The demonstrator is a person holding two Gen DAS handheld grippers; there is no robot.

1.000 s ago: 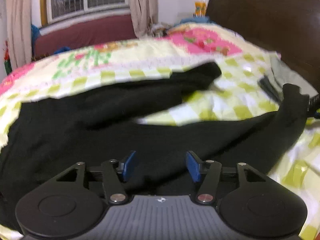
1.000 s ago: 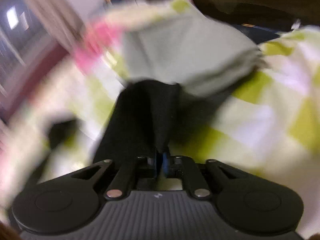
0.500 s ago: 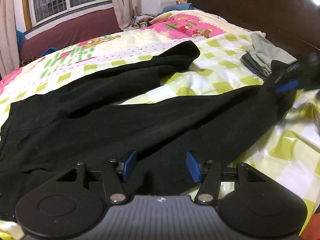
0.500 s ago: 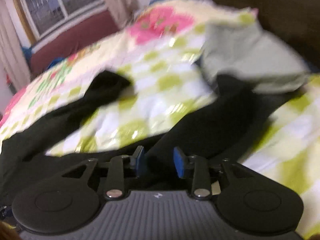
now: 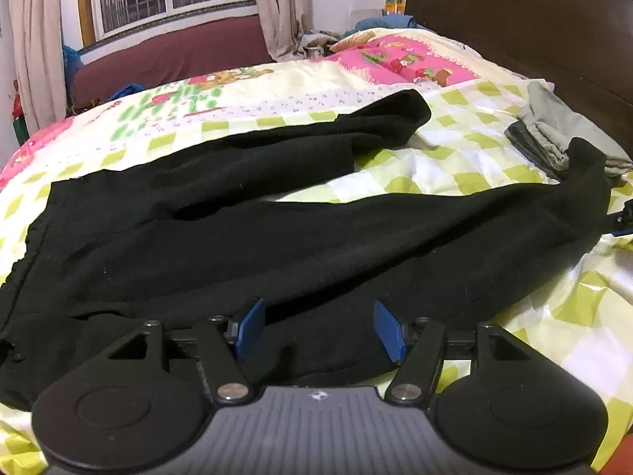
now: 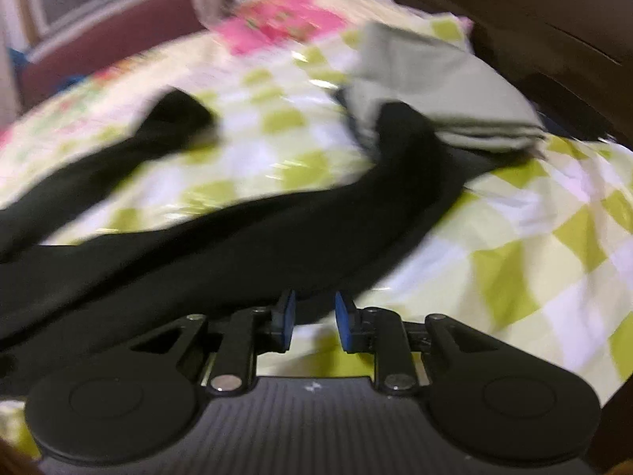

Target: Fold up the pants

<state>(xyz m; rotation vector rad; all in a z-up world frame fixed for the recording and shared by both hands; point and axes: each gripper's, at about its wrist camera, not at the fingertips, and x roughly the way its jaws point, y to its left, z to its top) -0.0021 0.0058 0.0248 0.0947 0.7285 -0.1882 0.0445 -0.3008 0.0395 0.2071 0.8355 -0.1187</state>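
Black pants [image 5: 277, 237] lie spread across the bed, waistband at the left, both legs running right. The far leg [image 5: 356, 130] ends mid-bed. The near leg's cuff [image 5: 585, 166] rests against a folded grey garment [image 5: 554, 126]. My left gripper [image 5: 318, 308] hovers over the pants' near edge, its jaws opening, cloth beneath them but not pinched. In the blurred right wrist view my right gripper [image 6: 315, 301] sits at the near leg's [image 6: 237, 245] lower edge, jaws narrow and closing, with only quilt showing between the pads.
A checked green, white and pink quilt [image 5: 455, 158] covers the bed. The dark wooden headboard [image 5: 514, 19] rises at the right behind the grey clothes [image 6: 435, 87]. A maroon sofa [image 5: 170, 55], a window and curtains stand at the back.
My right gripper let go of the near leg's cuff, pulled back along that leg and rolled level. The cuff dropped beside the grey clothes. My left gripper's jaws widened.
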